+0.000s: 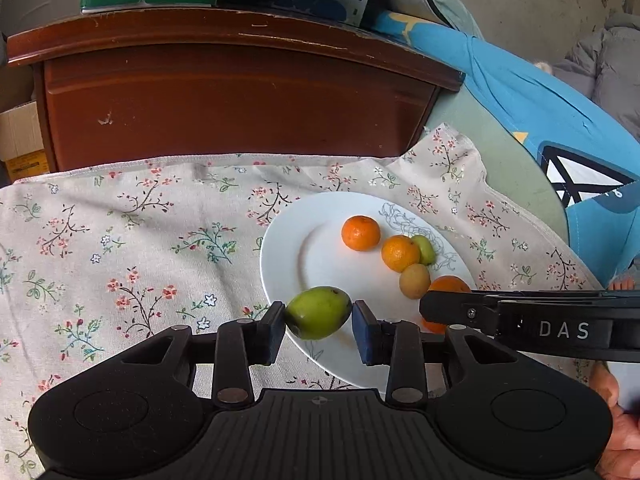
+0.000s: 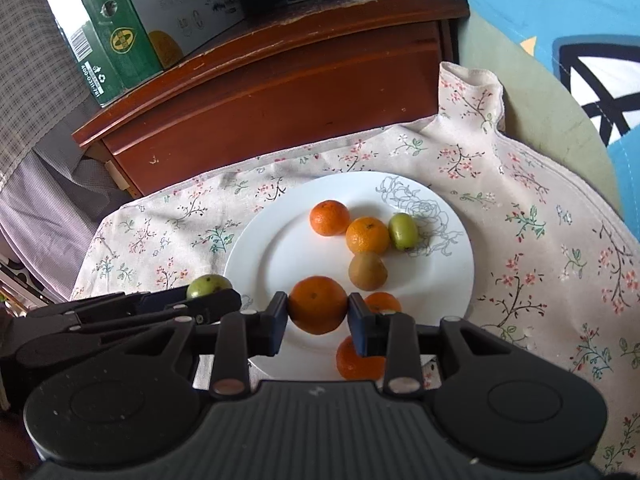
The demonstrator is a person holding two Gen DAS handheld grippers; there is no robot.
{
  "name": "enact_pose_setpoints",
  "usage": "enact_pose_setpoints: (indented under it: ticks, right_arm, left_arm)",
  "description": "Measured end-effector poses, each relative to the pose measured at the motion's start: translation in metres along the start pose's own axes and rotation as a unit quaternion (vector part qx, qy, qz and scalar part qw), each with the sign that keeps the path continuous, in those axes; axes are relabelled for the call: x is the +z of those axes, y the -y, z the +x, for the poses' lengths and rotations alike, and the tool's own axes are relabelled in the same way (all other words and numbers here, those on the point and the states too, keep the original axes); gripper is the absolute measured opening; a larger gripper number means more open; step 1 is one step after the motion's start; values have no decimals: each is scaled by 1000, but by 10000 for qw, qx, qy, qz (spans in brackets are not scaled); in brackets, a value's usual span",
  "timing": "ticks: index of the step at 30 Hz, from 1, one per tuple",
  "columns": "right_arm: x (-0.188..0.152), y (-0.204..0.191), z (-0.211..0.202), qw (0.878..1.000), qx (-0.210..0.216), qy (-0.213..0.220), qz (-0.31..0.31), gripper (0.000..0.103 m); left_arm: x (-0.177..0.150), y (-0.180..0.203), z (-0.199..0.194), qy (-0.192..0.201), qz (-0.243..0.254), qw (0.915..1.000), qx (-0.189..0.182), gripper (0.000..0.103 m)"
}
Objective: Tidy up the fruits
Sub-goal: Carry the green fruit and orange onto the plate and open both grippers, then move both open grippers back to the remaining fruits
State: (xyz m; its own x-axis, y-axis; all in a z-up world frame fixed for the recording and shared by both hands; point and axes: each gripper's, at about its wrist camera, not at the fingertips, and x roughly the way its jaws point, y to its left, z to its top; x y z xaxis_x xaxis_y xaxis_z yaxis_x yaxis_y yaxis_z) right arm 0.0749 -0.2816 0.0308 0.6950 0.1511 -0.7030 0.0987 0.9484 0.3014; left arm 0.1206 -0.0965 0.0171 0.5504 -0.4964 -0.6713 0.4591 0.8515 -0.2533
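Note:
A white plate [image 1: 320,248] [image 2: 448,280] lies on the floral cloth. My left gripper [image 1: 319,317] is shut on a green fruit [image 1: 319,312] over the plate's near left rim; that fruit shows in the right wrist view [image 2: 208,285] too. My right gripper [image 2: 318,308] is shut on an orange mandarin [image 2: 318,304] above the plate's near edge. On the plate lie two mandarins [image 2: 329,217] [image 2: 367,235], a small green fruit [image 2: 403,231] and a brownish fruit [image 2: 367,271]. Two more mandarins [image 2: 382,302] [image 2: 356,360] sit under my right gripper.
A floral cloth [image 1: 120,248] covers the surface. A dark wooden cabinet [image 1: 224,100] stands behind it, with green [image 2: 116,28] and dark cartons on top. Blue fabric [image 1: 532,104] lies at the right. A hand [image 1: 612,412] holds the right gripper.

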Motion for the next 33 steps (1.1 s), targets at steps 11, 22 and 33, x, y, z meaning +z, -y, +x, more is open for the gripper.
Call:
enact_pose_setpoints:
  ticks: [11,22,33]
  right_arm:
    - [11,-5,-14,9995,85,287,-39,37]
    - [-10,-26,-25,9983,283,-65,-509,41]
    - [-54,-45,-46,9943,514,-518,-784,41]
  left_arm:
    - [23,-4,-31,285,-87,9991,302,59]
    - [-1,-18,-75,-167,-10,9969,772,64]
    - [-43,-23,-99,-574,95,9942,904,64]
